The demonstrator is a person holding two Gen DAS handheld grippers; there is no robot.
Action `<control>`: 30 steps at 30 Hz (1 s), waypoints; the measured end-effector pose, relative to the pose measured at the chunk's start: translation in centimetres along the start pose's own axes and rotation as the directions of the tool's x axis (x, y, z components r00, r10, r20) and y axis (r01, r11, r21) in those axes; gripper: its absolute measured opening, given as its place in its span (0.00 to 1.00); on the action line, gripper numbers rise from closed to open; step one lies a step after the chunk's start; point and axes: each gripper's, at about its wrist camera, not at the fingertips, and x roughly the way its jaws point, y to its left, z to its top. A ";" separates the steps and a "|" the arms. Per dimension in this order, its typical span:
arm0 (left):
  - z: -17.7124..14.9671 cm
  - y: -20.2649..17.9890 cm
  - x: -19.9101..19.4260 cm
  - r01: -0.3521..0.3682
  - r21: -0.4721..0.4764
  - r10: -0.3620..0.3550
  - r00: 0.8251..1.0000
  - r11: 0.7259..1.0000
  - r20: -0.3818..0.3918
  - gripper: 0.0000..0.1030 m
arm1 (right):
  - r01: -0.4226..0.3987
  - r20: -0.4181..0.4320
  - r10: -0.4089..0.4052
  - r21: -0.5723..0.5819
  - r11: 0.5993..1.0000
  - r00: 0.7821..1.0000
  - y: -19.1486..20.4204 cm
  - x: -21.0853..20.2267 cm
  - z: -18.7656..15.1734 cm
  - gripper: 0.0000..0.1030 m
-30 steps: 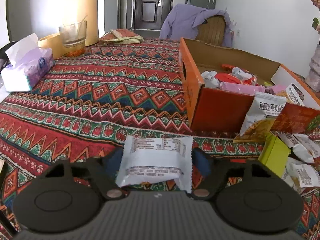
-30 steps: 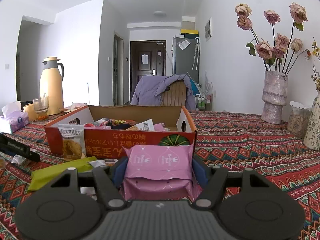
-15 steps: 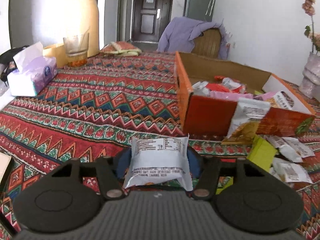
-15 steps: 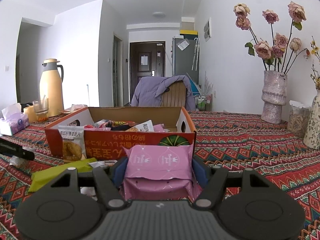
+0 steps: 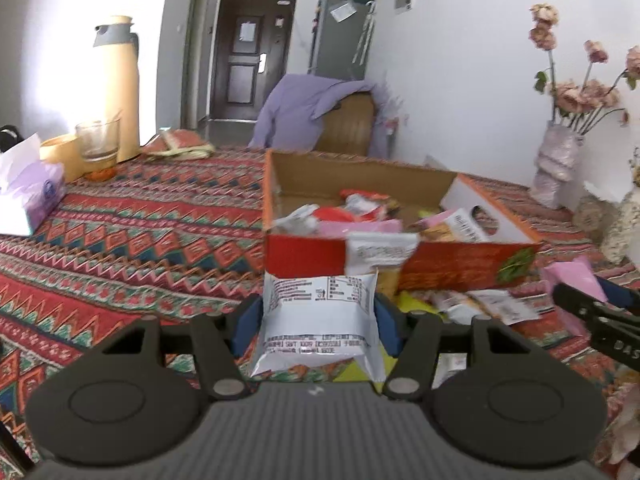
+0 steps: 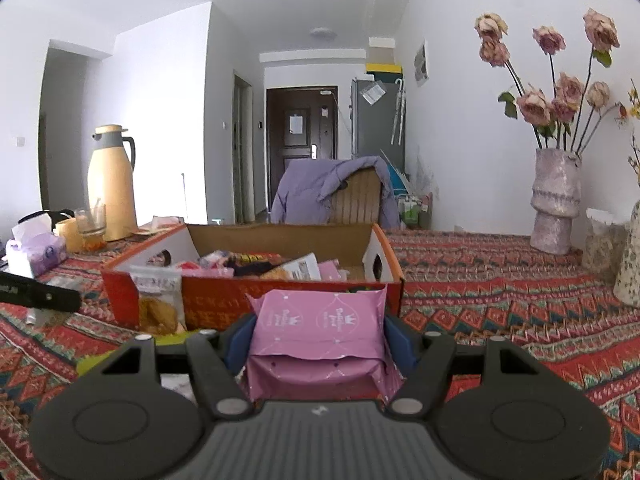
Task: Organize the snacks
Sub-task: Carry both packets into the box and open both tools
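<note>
Left wrist view looks across a bench [image 5: 132, 236] draped in a red zigzag-patterned woven cloth toward an open orange cardboard box [image 5: 304, 254] already part-filled with wrappers. Between a second ago and now the left tongs [image 5: 318, 320] have closed in from a wider spread onto a white plastic snack packet with black printed text [image 5: 320, 316]; their blue pads now pinch it on both sides, and the packet has come up off the cloth and nearer the box, whose red front wall stands just beyond its top edge. That suggests the pick is done and the carry to the box is under way, with the drop not yet made. The packet sits upright between the tips, short of the box rim rather than over the opening.

Right wrist view shows the right tongs [image 6: 318, 334] unchanged over the same second, clamped on a pink folded plastic snack pack with small crown marks [image 6: 318, 340], held just in front of the same box [image 6: 384, 264], near its right front corner. It looks like a second load waiting its turn.

Loose packets [image 5: 480, 304] lie on the cloth at the foot of the box, so more sorting appears to remain.
</note>
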 end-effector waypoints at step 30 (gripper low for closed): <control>7.9 -6.0 4.0 0.000 0.062 -0.005 0.997 0.998 0.076 0.59 | -0.047 -0.018 0.047 0.007 0.999 0.999 1.1 7.0 7.8 0.66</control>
